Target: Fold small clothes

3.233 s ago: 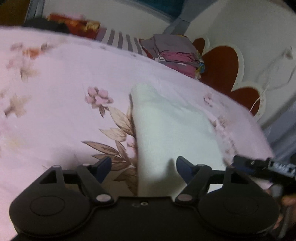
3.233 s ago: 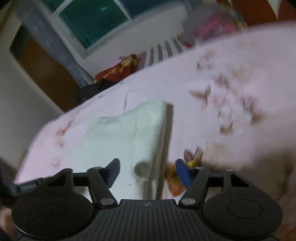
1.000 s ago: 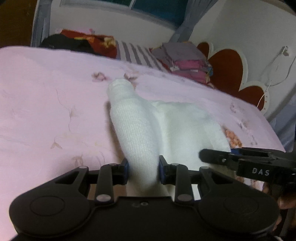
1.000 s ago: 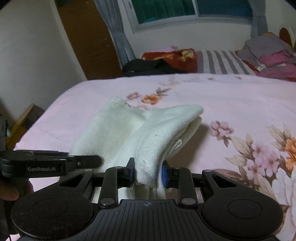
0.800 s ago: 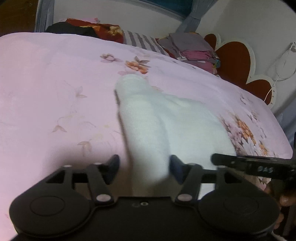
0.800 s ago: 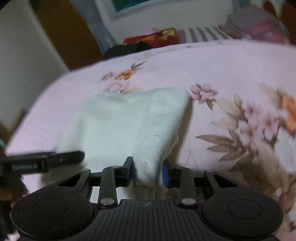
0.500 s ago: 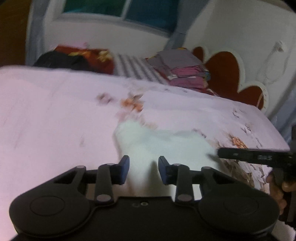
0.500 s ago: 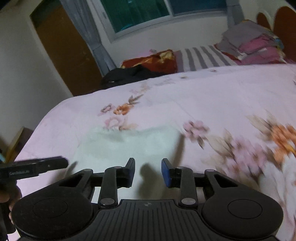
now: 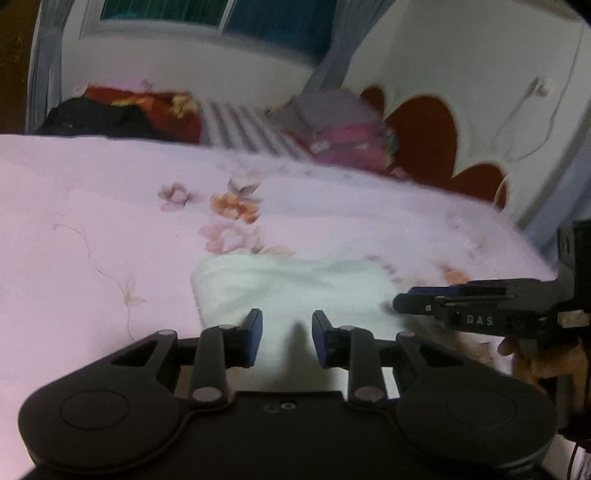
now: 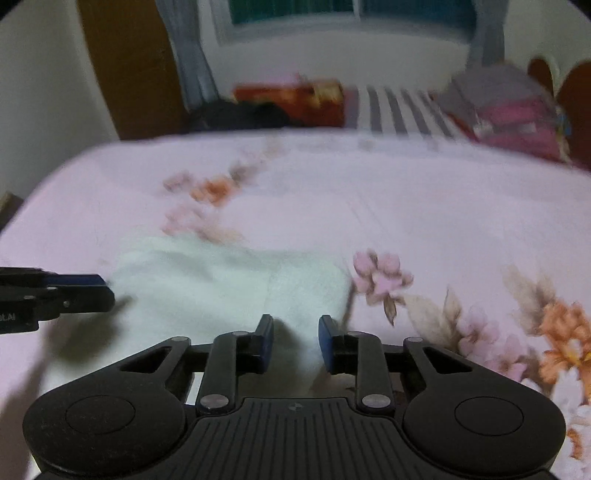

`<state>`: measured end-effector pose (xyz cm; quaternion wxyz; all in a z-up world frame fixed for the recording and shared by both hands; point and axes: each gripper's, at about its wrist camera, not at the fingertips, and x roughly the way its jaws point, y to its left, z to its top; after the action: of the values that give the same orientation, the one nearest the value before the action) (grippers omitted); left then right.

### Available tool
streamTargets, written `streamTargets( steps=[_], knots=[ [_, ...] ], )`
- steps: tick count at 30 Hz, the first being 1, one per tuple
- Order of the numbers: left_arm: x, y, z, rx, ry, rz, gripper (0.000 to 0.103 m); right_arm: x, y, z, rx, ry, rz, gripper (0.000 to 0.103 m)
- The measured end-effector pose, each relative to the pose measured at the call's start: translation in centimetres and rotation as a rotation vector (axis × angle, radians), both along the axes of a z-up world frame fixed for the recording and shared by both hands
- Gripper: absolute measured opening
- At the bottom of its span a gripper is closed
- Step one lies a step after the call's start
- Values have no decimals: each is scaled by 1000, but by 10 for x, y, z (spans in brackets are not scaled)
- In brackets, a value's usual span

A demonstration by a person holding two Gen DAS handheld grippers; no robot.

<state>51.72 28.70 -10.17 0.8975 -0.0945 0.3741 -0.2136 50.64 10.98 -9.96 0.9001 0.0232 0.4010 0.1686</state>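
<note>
White garment (image 9: 295,291): lies folded and flat on the bed, its far edge just beside a cluster of printed flowers; seen again in the right wrist view (image 10: 229,291).
Bed (image 9: 92,221): covered by a pink sheet with a floral print; it carries the garment near its front edge.
Left gripper (image 9: 287,334): hangs just above the near edge of the garment; its jaws are closing, with a narrow gap between the blue pads and no cloth pinched in it. It also shows at the left edge of the right wrist view (image 10: 74,291).
Right gripper (image 10: 296,341): hangs over the garment's near right corner; its jaws are closing as well, a narrow gap between them and nothing pinched. From the left wrist view it reaches in from the right (image 9: 461,302), just beside the garment's right edge.
Hand (image 9: 543,363): holds the right gripper's handle; only part of it shows.
Folded clothes (image 9: 343,129): a grey and pink stack at the far end of the bed, well apart from the garment.
Headboard (image 9: 424,125): red with scalloped white trim, behind the stack.
Window (image 10: 351,11): in the far wall, blurred.
</note>
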Motion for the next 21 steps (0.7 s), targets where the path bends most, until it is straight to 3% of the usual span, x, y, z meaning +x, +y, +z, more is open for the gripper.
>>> streamTargets(
  steps=[4, 7, 9, 11, 15, 19, 21],
  knots=[
    [-20, -10, -10, 3, 22, -54, 26, -38, 14, 9, -6, -17, 138, 28],
    [-25, -24, -25, 17, 52, -83, 26, -43, 25, -15, -141, -4, 136, 28],
    [-32, -27, -21, 18, 44, -81, 26, -39, 18, -16, -85, 26, 87, 28],
    [-44, -24, -15, -9, 28, -73, 26, -45, 18, -3, -90, 17, 66, 28],
    [-91, -18, -13, -14, 9, -41, 26, -93, 18, 21, -36, -15, 139, 28],
    [-132, -19, -19, 3, 18, -1, 26, -139, 30, 10, -61, 20, 228, 28],
    [-144, -22, -26, 9, 46, 14, 26, -151, 31, -1, -86, 44, 221, 28]
  ],
)
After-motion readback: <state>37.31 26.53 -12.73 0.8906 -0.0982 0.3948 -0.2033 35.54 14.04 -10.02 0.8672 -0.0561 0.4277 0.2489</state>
